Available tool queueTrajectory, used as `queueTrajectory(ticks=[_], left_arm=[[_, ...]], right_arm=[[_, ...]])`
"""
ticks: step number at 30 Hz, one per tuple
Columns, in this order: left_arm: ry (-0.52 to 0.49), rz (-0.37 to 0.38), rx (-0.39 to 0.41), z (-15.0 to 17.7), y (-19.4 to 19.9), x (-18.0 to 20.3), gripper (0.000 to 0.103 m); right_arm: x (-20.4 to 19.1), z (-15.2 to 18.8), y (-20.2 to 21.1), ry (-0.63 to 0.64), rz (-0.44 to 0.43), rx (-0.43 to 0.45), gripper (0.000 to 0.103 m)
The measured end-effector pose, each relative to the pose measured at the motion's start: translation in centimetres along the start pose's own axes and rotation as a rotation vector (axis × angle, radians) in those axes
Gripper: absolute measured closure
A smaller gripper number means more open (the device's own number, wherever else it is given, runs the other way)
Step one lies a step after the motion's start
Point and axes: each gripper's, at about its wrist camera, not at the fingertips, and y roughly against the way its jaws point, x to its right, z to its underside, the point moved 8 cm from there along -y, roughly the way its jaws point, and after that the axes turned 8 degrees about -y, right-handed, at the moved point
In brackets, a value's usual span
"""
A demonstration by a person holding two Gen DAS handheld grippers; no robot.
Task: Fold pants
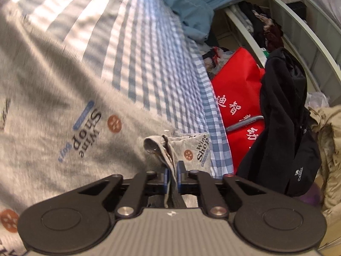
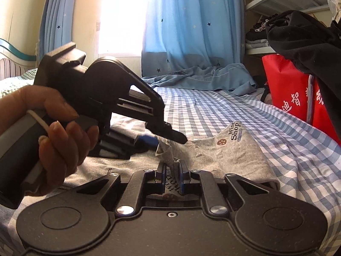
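Pinching a bunched edge of the grey printed pants (image 2: 232, 149), the right claw (image 2: 173, 170) is seen with its blue-padded fingers pressed nearly together, a fold of cloth caught between them. Just beyond and slightly to its left, the left claw (image 2: 168, 137) is held by a hand (image 2: 57, 132) and is likewise closed on the same gathered edge of the garment, the two claws being set close to one another. In the left wrist view, the left claw (image 1: 172, 175) is shown shut on a thin raised strip of the grey fabric, while the rest of the pants (image 1: 64, 111) is spread flat across the bed to the left. The garment is laid on a blue-and-white checked bedsheet (image 2: 213, 108), and a wide stretch of open sheet is left beyond the claws. The bed's edge (image 1: 215, 128) is found just to the right of the gripped corner, so little room is offered on that side. Against that edge a red bag (image 1: 238, 89) with white characters is stood, and a black garment (image 1: 283, 115) is draped over it, close to the left claw. Farther off, a crumpled blue cloth (image 2: 204, 79) is heaped at the bed's far end below a blue star-patterned curtain (image 2: 191, 21), and white shelves (image 1: 298, 32) stuffed with clothes are seen behind the bag.
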Motion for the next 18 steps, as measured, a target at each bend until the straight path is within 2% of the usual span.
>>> queueTrajectory(ticks=[8,15,18], left_arm=[[-0.136,-0.036,0.022,-2.0,3.2,2.0,0.097],[-0.225,-0.068,0.045,-3.8,8.5,1.6,0.098],[-0.233,-0.08,0.058,-4.3,11.2,0.6,0.098]], right_arm=[[-2.1,-1.6,0.6,0.028,-0.024,0.037,0.091],[-6.9,-2.8,1.1,0.051,-0.103,0.053,0.093],[-9.6,-3.0,1.4,0.067,-0.154,0.051,0.094]])
